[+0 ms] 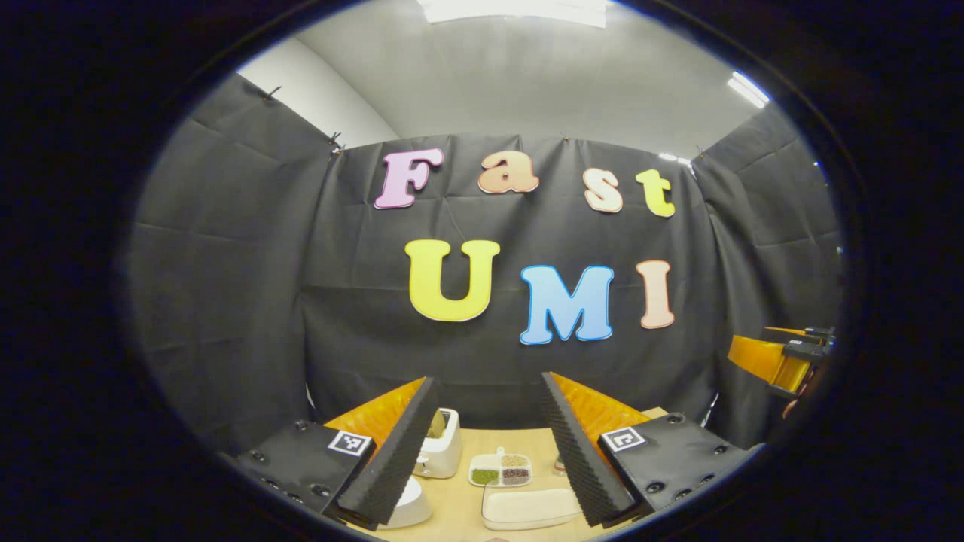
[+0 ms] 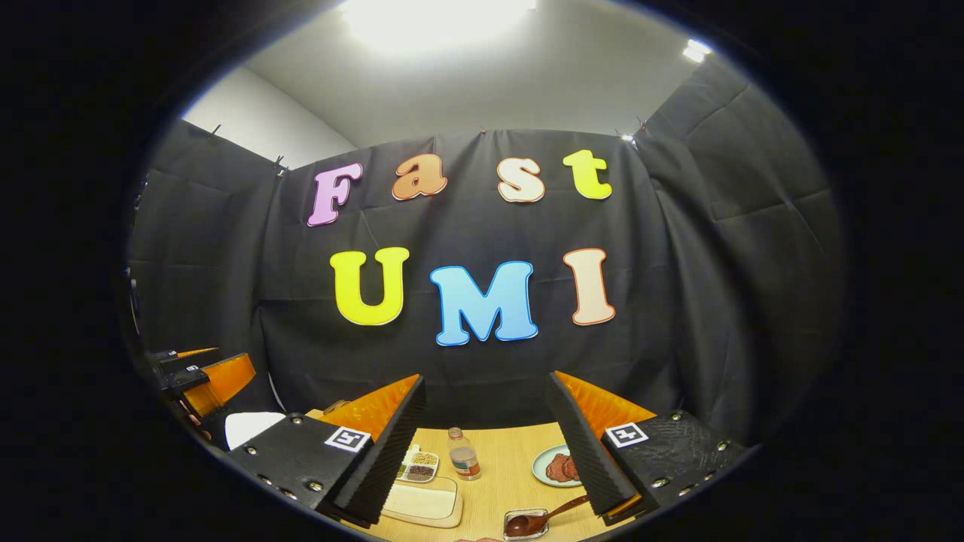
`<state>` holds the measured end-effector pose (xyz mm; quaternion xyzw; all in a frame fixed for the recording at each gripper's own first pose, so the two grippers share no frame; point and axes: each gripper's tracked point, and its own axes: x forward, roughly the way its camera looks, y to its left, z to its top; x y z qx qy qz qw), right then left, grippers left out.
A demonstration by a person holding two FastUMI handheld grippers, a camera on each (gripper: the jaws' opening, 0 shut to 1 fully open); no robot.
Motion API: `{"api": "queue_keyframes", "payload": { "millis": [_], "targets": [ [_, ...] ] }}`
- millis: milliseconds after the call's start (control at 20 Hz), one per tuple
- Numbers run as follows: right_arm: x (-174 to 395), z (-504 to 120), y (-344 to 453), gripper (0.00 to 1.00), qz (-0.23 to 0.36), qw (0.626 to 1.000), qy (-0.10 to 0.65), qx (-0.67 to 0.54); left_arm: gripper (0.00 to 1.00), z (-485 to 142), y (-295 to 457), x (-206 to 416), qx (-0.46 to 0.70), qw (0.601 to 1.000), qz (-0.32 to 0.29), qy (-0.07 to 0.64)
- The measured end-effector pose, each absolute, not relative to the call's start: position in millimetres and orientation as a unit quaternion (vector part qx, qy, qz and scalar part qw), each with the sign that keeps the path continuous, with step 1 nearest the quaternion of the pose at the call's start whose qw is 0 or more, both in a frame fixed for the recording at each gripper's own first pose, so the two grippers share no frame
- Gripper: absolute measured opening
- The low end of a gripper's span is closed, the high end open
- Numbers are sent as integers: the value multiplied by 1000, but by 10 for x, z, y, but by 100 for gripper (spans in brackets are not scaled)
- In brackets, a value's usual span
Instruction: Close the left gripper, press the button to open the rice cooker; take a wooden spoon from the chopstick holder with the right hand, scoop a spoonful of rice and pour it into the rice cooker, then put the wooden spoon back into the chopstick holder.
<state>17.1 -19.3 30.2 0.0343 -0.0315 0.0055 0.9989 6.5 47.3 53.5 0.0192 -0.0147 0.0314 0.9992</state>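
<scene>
Black cloth backs a wooden desk (image 1: 459, 504). Both the left gripper (image 1: 488, 444) and right gripper (image 2: 486, 440) hover with fingers spread, empty. A white rice cooker (image 1: 444, 444) stands lid-up behind the left finger; a spoon (image 2: 538, 519) lies near the right. Judging cautiously, any press needs fingers together, squarely over the button.

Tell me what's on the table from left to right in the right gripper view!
White tray → small bottle → wooden spoon → plate with something brownish on it.
</scene>
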Motion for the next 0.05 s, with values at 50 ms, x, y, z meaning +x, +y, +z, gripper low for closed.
{"api": "queue_keyframes", "payload": {
  "millis": [50],
  "targets": [
    [170, 302, -172, 98, 6, 999, -32, 35, 95, 532, 472, 62, 20, 999, 30, -15]
  ]
}}
